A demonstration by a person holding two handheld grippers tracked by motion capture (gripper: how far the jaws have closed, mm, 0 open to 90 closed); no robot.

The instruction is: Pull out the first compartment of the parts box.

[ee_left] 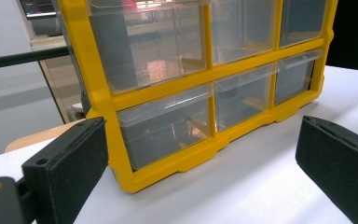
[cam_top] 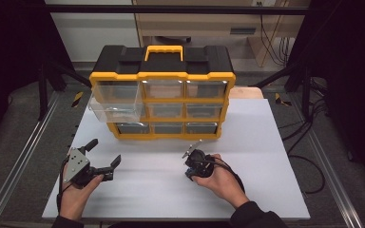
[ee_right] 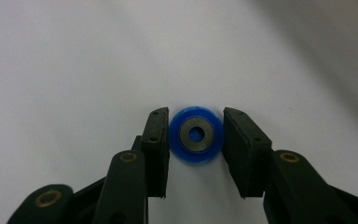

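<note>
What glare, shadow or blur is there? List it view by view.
High view: dark surroundings, evenly lit white table, soft overall. Left gripper view: reflections on the organizer drawers, near left gripper jaws blurred. Right gripper view: blue disc sharp between the right gripper pads, grey shadow at top right.

yellow drawer organizer (cam_top: 162, 90) on white table (cam_top: 266, 142)
</note>
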